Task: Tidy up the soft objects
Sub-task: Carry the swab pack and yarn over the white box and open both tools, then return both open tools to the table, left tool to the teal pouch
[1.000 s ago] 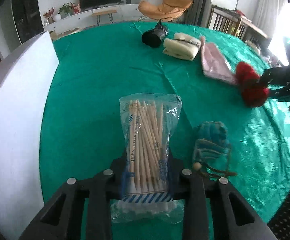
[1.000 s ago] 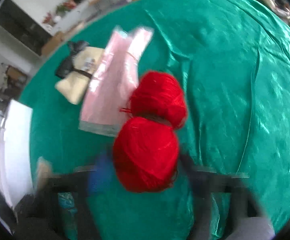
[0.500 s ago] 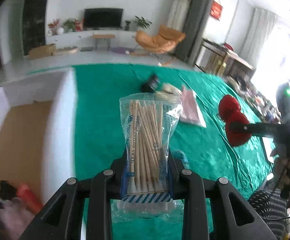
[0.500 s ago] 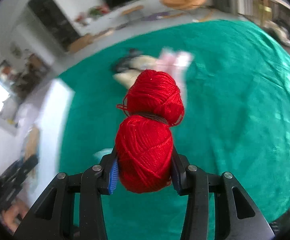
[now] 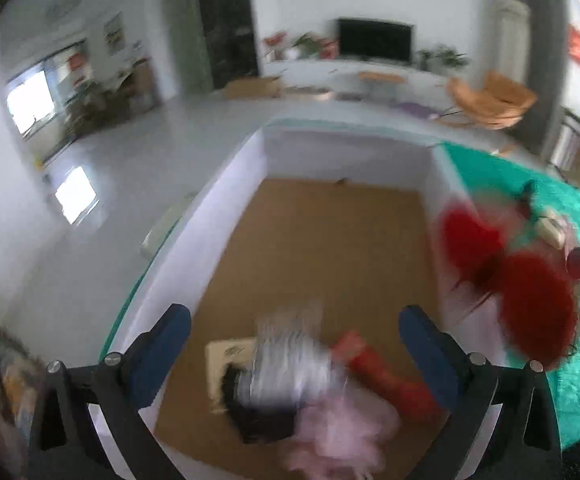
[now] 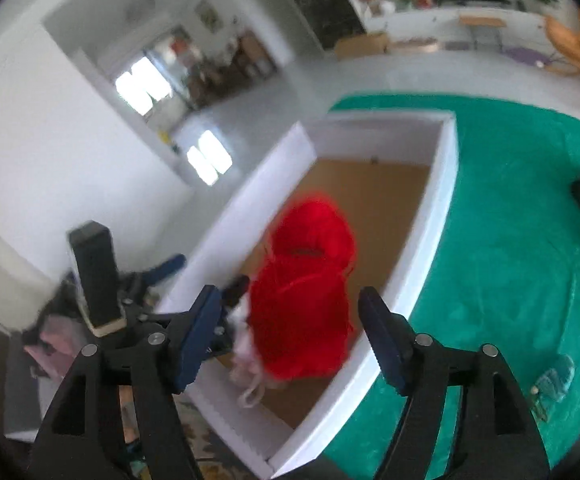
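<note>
Both grippers over the white-walled box with brown cardboard floor (image 5: 249, 216), which sits on the green tablecloth (image 6: 510, 280).

Left gripper (image 5: 294, 344): jaws opening, spread wide, pads touch nothing. Blurred clear packet of cotton swabs (image 5: 290, 360) is between and below them, over the box floor.

Right gripper (image 6: 290, 320): jaws opening; red double ball of yarn (image 6: 306, 300) sits between the pads, gap visible on both sides, over the box's near end.

Pink fluffy item (image 5: 342, 436) and red item (image 5: 386, 380) lie in the box, too blurred to identify.
</note>
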The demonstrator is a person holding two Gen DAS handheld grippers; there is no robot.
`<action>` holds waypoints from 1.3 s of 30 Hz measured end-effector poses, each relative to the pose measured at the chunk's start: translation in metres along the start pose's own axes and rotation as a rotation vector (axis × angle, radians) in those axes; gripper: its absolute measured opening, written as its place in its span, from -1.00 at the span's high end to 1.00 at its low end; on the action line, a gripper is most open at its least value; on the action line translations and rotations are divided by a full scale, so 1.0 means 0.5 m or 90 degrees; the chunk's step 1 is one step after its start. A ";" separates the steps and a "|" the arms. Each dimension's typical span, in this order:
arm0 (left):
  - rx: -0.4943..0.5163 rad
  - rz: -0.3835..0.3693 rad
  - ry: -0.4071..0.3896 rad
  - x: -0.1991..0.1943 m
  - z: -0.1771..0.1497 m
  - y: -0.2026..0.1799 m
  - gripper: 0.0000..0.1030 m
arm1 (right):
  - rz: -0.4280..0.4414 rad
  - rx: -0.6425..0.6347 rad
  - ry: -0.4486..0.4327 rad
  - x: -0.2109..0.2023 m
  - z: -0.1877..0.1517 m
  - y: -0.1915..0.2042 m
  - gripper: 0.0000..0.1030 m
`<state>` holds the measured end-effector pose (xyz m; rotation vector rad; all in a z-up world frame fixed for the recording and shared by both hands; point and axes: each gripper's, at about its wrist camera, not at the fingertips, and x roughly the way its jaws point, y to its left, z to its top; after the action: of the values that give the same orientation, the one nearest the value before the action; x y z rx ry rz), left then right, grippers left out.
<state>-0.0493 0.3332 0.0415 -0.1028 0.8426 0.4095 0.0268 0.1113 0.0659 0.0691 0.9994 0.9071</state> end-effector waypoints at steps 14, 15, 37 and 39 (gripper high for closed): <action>0.029 -0.156 -0.076 -0.053 -0.011 -0.152 -1.00 | -0.457 0.100 -0.145 -0.134 -0.202 -0.399 -0.43; 0.047 -0.179 -0.075 -0.061 -0.014 -0.182 -1.00 | -0.492 0.117 -0.142 -0.146 -0.225 -0.434 -0.43; 0.165 -0.302 0.149 0.091 -0.201 -0.565 -1.00 | -0.574 0.247 -0.134 -0.221 -0.378 -0.625 -0.54; 0.163 -0.315 0.157 0.109 -0.197 -0.590 -0.99 | -0.575 0.247 -0.133 -0.220 -0.378 -0.623 -0.54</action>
<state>0.0289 0.0551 -0.0857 -0.1207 1.0682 -0.1811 0.0559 -0.2292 -0.1018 0.0312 0.8649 -0.1210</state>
